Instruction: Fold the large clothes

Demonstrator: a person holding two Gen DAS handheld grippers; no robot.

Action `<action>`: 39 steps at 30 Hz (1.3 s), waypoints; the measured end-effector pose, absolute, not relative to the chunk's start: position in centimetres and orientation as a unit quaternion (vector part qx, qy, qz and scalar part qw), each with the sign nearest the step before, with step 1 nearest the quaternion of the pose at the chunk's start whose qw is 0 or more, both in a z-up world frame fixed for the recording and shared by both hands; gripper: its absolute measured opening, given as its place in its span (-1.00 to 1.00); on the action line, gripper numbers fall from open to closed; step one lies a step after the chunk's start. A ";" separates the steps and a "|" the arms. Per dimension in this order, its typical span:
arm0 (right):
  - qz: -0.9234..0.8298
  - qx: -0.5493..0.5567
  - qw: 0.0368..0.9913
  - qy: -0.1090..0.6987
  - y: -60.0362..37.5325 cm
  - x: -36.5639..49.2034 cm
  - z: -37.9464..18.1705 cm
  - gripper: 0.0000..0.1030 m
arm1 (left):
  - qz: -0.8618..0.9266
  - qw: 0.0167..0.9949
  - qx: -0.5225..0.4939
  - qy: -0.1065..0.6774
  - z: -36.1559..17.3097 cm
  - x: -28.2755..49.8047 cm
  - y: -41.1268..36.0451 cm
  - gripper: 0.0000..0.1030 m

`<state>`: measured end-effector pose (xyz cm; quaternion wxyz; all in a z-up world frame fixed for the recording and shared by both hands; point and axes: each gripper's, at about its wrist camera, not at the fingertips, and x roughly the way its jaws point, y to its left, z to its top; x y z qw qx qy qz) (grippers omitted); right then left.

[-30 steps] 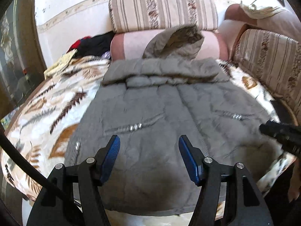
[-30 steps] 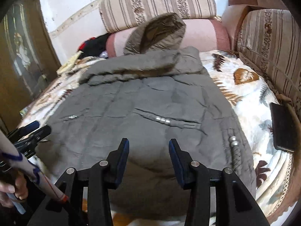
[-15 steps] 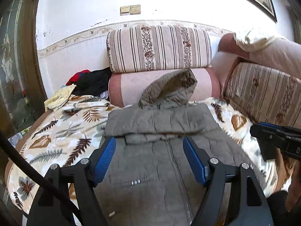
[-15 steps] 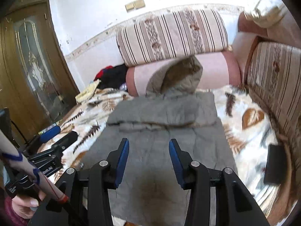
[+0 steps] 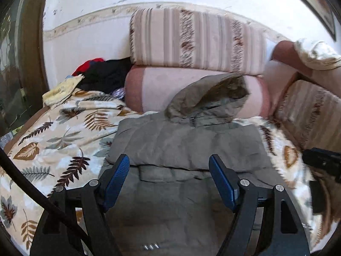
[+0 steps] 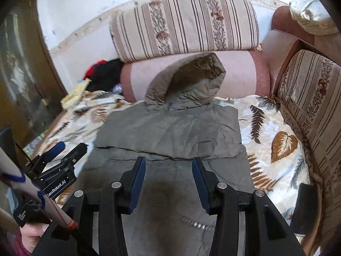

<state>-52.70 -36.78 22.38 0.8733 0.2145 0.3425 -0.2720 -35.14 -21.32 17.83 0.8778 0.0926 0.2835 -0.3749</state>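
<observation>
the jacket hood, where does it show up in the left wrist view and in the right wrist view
Left wrist view: hood right of centre, propped against the pink bolster.
Right wrist view: hood upper centre, against the same bolster.
Shared landmark: striped cushion stacked on the bolster, directly behind the hood.

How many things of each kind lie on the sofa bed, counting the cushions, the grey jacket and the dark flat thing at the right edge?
Striped cushions: 2
Pink bolster: 1
Grey jacket: 1
Dark flat thing: 1
Total: 5
</observation>
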 end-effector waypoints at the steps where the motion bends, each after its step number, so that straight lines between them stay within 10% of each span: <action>1: -0.273 0.220 0.869 0.350 -37.5 -51.7 21.7 -0.04 | -0.368 0.879 0.091 0.288 17.0 -34.1 -21.6 0.47; 22: -0.316 0.269 0.792 0.448 -45.1 -36.3 4.7 -0.01 | -0.335 0.847 0.110 0.398 5.7 -22.9 -24.6 0.47; 39: -0.373 0.325 0.821 0.286 -60.5 -38.9 22.1 0.03 | -0.359 0.876 0.124 0.298 8.1 -27.0 -25.8 0.48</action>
